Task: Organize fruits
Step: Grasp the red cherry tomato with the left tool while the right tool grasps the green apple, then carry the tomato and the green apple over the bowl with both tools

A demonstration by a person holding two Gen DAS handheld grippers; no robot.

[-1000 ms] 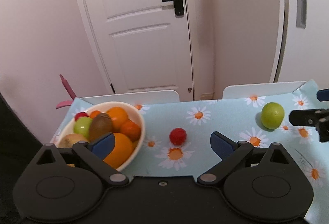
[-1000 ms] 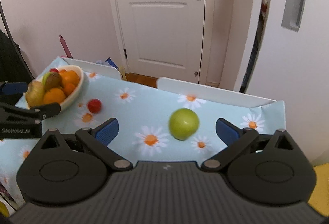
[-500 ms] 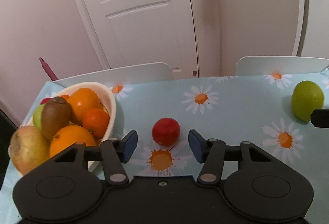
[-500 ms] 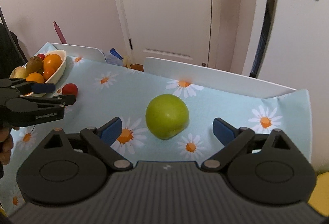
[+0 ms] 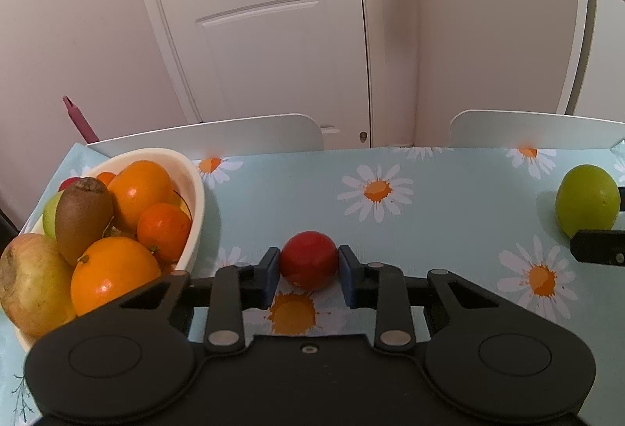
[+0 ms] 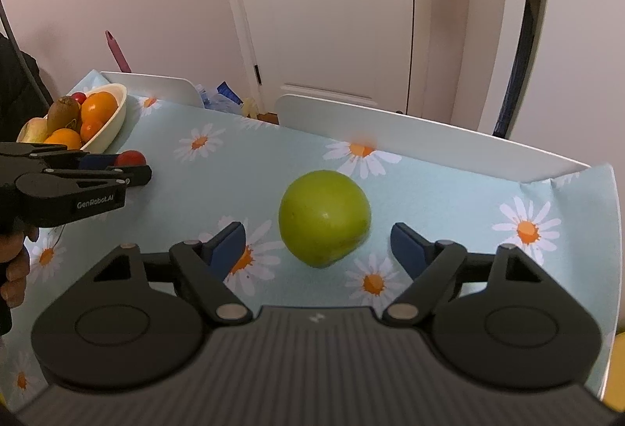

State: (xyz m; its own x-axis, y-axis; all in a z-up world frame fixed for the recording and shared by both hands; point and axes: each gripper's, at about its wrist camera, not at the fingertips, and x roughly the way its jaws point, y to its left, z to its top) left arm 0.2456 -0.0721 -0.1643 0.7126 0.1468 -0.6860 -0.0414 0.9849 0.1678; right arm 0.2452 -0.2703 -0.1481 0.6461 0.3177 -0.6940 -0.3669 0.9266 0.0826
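My left gripper (image 5: 308,269) is shut on a small red fruit (image 5: 308,259) that rests on the daisy tablecloth (image 5: 429,199). A cream bowl (image 5: 195,187) full of oranges, a kiwi and other fruit stands just to its left. My right gripper (image 6: 318,246) is open, its blue pads either side of a green apple (image 6: 324,217) on the cloth, not touching it. The apple also shows at the right edge of the left wrist view (image 5: 588,200). The left gripper and red fruit (image 6: 131,157) show in the right wrist view, by the bowl (image 6: 113,113).
Two white chair backs (image 5: 242,133) (image 6: 410,131) stand along the table's far edge, with a white door (image 5: 273,15) behind. A pink stick (image 5: 80,119) rises beyond the bowl. The cloth's right edge (image 6: 609,230) lies near the apple.
My left gripper moved forward and closed on the red fruit. My right gripper moved closer to the green apple, which now sits between its open pads.
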